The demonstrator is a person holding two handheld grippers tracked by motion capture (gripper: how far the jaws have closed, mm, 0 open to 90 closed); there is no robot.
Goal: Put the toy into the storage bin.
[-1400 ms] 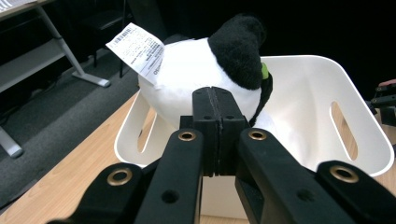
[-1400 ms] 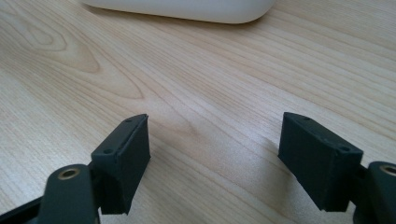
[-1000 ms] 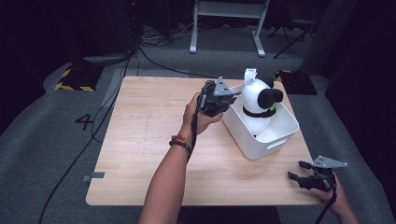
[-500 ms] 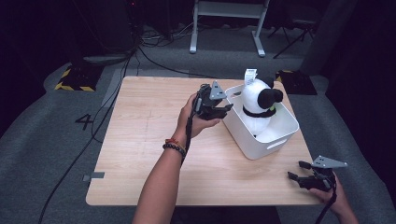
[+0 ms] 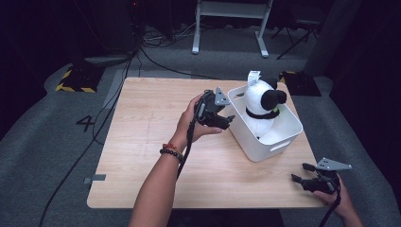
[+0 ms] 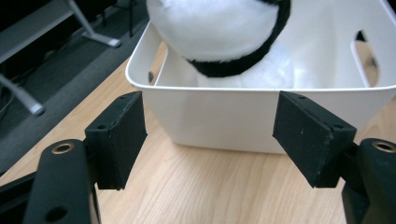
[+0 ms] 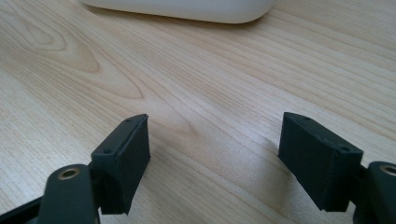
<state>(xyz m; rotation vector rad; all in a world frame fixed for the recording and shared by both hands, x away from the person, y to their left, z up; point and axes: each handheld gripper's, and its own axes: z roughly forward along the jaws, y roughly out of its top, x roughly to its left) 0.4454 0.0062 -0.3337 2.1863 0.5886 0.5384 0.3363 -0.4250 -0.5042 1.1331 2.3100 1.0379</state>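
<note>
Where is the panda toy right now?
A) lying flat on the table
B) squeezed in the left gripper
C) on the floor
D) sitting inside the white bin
D: the panda toy sits upright inside the white bin, while the left gripper is beside the bin with its jaws apart and nothing between them.

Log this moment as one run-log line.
left gripper: open, just opened, nothing between fingers, beside bin | plush: in bin | right gripper: open, low over table
</note>
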